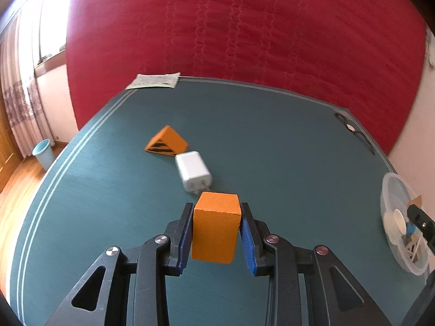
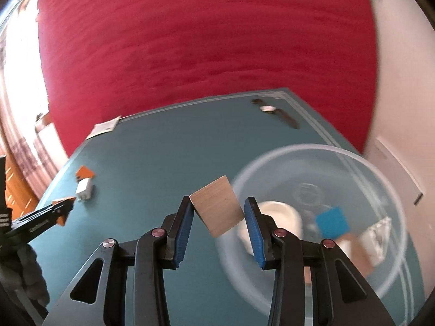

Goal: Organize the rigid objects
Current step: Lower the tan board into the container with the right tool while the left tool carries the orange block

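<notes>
Left wrist view: the left gripper (image 1: 216, 231) clamped an orange block (image 1: 216, 228), clear bowl (image 1: 391, 190) well off right. Right wrist view: the right gripper (image 2: 218, 226) pinched a tilted wooden block (image 2: 217, 206) beside that bowl's rim, nearer

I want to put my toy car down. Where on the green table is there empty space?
Bare table lies between the white charger and the watch, and left of the charger toward the striped edge. The clear bowl is crowded.
</notes>
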`<state>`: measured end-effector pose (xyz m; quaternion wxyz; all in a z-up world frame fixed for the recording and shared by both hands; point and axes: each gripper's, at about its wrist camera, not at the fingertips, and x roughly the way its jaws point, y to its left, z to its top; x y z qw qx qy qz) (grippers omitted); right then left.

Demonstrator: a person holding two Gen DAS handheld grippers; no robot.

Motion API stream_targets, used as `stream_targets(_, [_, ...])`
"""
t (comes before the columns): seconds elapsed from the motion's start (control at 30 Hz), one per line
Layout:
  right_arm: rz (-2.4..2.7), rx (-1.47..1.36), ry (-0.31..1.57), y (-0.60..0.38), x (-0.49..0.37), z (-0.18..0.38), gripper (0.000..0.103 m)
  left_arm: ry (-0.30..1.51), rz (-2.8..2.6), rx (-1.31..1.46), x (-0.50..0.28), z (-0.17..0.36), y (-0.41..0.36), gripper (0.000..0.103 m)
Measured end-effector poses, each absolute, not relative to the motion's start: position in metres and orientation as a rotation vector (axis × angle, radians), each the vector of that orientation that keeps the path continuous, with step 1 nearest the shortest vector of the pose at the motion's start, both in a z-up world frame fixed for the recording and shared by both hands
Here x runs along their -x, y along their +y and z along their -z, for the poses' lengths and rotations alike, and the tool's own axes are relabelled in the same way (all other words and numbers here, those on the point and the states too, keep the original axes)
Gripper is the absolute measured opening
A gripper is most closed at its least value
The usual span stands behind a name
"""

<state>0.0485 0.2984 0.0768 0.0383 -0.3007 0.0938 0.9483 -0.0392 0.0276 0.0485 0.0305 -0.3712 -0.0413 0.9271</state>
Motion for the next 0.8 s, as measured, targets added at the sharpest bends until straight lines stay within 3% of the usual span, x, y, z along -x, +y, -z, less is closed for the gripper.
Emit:
stream_targets(0.6, [-2.736,0.869,0.45,0.398,-0.061,-0.064,0.041,-0.011,-2.762,1.141,0.025,-0.048,0.09,0.034])
stream_targets(0.8, [-2.726,0.841,0.479,0.407,-0.066,-0.065,0.05,0.017,-2.705,1.122,0.02,-0.053,0.111,0.034])
